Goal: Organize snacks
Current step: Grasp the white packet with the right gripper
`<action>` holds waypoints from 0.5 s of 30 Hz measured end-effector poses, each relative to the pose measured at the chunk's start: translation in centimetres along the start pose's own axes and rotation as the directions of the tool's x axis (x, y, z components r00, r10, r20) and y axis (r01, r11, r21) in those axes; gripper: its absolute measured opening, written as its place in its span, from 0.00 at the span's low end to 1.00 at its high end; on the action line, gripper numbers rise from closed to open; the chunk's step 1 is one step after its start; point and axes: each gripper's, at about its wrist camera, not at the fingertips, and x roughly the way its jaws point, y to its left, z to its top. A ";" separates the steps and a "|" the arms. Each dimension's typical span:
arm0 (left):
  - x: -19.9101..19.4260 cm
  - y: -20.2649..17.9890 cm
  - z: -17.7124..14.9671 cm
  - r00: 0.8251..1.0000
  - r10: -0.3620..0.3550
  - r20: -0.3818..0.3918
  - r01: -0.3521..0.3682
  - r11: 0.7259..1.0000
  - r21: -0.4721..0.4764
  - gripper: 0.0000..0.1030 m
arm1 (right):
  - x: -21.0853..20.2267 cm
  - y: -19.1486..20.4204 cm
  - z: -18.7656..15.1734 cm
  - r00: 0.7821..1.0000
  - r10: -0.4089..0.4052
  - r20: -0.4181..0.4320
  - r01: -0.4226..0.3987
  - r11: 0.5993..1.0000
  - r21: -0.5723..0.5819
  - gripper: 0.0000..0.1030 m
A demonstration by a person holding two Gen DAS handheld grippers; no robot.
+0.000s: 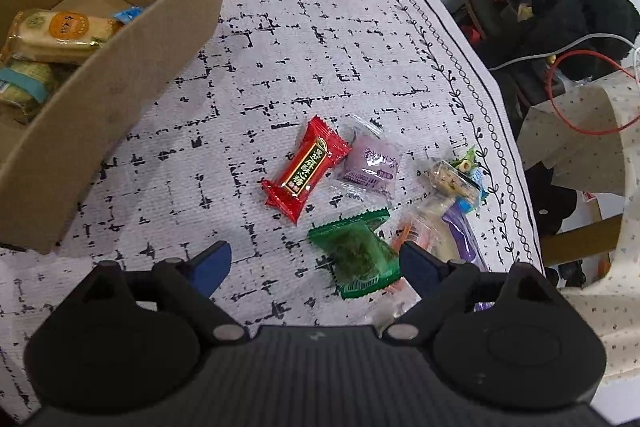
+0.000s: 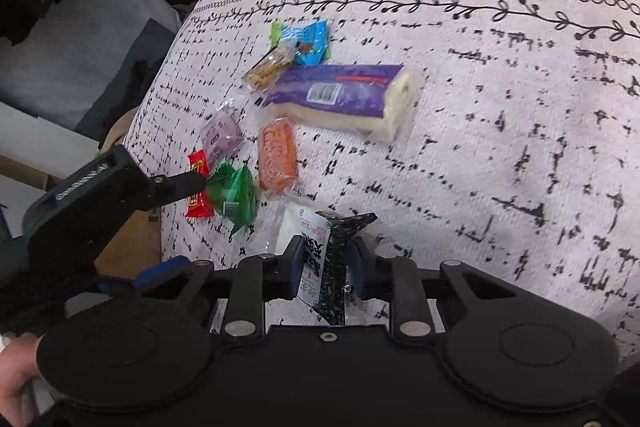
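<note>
Several wrapped snacks lie on the patterned tablecloth. My left gripper is open, low over the cloth, its right finger beside a green packet; the gripper also shows in the right wrist view. A red packet, a pale purple packet and a nut bar lie beyond it. My right gripper is shut on a black-and-white packet. Ahead of it lie an orange packet, a long purple-wrapped cake and a blue packet.
A cardboard box holding several snack packs stands at the table's left. The table edge runs along the right, with a chair, cables and dark clutter on the floor beyond.
</note>
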 end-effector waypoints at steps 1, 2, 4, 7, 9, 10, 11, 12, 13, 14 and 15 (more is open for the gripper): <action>0.2 -0.2 0.0 1.000 0.006 -0.001 -0.006 1.000 -0.001 0.86 | -0.2 -0.2 0.1 1.000 0.004 0.004 -0.004 1.000 0.003 0.23; 0.5 -0.4 0.0 1.000 0.012 -0.003 -0.012 1.000 -0.002 0.86 | -0.5 -0.4 0.2 1.000 0.007 0.008 -0.007 1.000 0.007 0.23; 1.0 -0.8 -0.1 1.000 0.024 -0.012 -0.024 1.000 0.003 0.81 | -0.8 -0.8 0.4 1.000 0.016 0.016 -0.017 1.000 0.016 0.22; 1.8 -1.2 -0.5 0.999 0.029 -0.034 -0.029 1.000 0.002 0.76 | -0.6 -1.1 0.4 0.999 0.036 0.007 -0.036 0.999 0.032 0.22; 2.0 -1.2 -0.6 0.999 0.027 -0.033 -0.027 1.000 -0.003 0.74 | -0.4 -1.2 0.4 0.999 0.045 0.002 -0.045 0.998 0.034 0.22; 2.1 -1.4 -0.7 0.999 0.032 -0.028 -0.032 0.999 0.003 0.74 | -0.2 -1.3 0.4 0.999 0.050 -0.001 -0.050 0.998 0.041 0.23; 2.0 -1.5 -0.8 0.999 0.034 -0.022 -0.034 0.999 0.009 0.73 | -0.1 -1.4 0.5 0.999 0.052 -0.005 -0.052 0.998 0.048 0.25; 2.0 -1.6 -0.8 0.999 0.034 -0.019 -0.034 0.999 0.012 0.71 | 0.2 -1.5 0.5 0.999 0.047 -0.010 -0.047 0.997 0.056 0.27; 2.1 -1.5 -0.9 0.999 0.032 -0.018 -0.032 0.999 0.013 0.66 | 0.3 -1.5 0.5 0.999 0.046 -0.013 -0.045 0.997 0.063 0.28; 2.1 -1.5 -0.9 0.999 0.029 -0.017 -0.029 1.000 0.012 0.64 | 0.3 -1.5 0.5 0.999 0.047 -0.012 -0.046 0.997 0.066 0.28; 2.1 -1.5 -0.9 1.000 0.020 -0.016 -0.020 1.000 0.009 0.58 | 0.3 -1.5 0.5 0.999 0.047 -0.013 -0.046 0.997 0.063 0.29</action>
